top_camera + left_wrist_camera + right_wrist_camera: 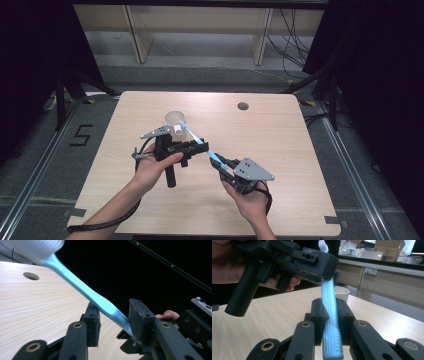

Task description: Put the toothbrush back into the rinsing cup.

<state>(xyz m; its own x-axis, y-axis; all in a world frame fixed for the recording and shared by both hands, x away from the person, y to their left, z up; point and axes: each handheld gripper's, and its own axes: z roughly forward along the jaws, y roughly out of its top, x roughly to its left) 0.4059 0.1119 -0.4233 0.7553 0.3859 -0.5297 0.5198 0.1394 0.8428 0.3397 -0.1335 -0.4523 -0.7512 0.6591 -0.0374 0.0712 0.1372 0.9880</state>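
Right hand-held gripper (331, 315) clamps the ribbed blue toothbrush (332, 322); left hand-held gripper (113, 322) gapes around it.

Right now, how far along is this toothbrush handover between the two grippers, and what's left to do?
Done: the right gripper is clamped on the blue toothbrush near its handle end, lifted off the table. In hand: the left gripper has the neck between its jaws, one pad touching, a gap at the other. Left, probably: close fully, release the right, then perhaps drop it into the cup.

Light-blue toothbrush (202, 145) slants above the table, white bristles uppermost.
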